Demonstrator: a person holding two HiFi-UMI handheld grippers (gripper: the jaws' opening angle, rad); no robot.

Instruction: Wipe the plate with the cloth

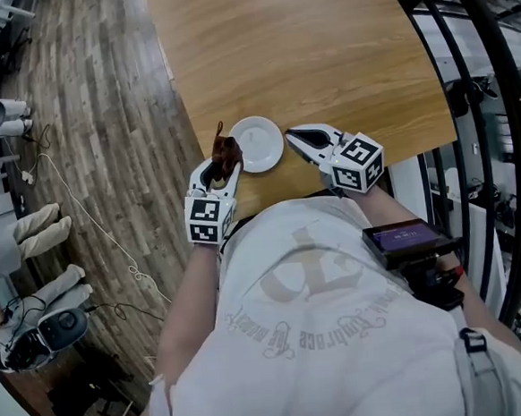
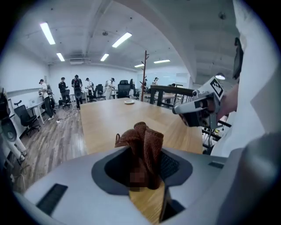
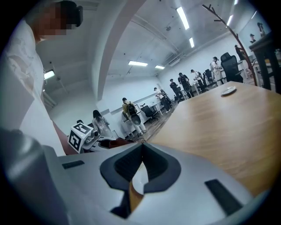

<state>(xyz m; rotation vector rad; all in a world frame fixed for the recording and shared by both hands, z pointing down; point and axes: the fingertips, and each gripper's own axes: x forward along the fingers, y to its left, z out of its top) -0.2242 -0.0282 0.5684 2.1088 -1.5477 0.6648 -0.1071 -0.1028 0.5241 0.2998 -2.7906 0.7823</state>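
The left claw (image 1: 225,166) is pinched shut on the brown cloth (image 1: 227,150). The bunched fabric stands out of its tips as a folded tuft. The right claw (image 1: 289,135) has its jaws pressed together at the tips with nothing gripped. Only a sliver of white and some wood show through the hollow behind those tips.

Under both claws lies the wooden table (image 1: 302,47), which runs far out ahead of them. Both claws work close to its near edge. Left of the left claw, past the table's side edge, is the plank floor (image 1: 94,144). Behind the claws is the person's pale shirt (image 1: 324,332), and a bare forearm leads up to each marker cube.

The plate (image 1: 257,142) lies flat on the table between the two claws, white, round and empty. It sits just right of the left claw's tips and just left of the right claw's tips. The right claw's closed tips reach its right rim, but I cannot tell whether they touch it. The cloth hangs at the plate's left rim, and contact there is also unclear.

A thin pale cable (image 1: 91,227) trails over the floor well to the left of the left claw. Far ahead of both claws, a second small white dish (image 2: 129,102) rests on the tabletop.
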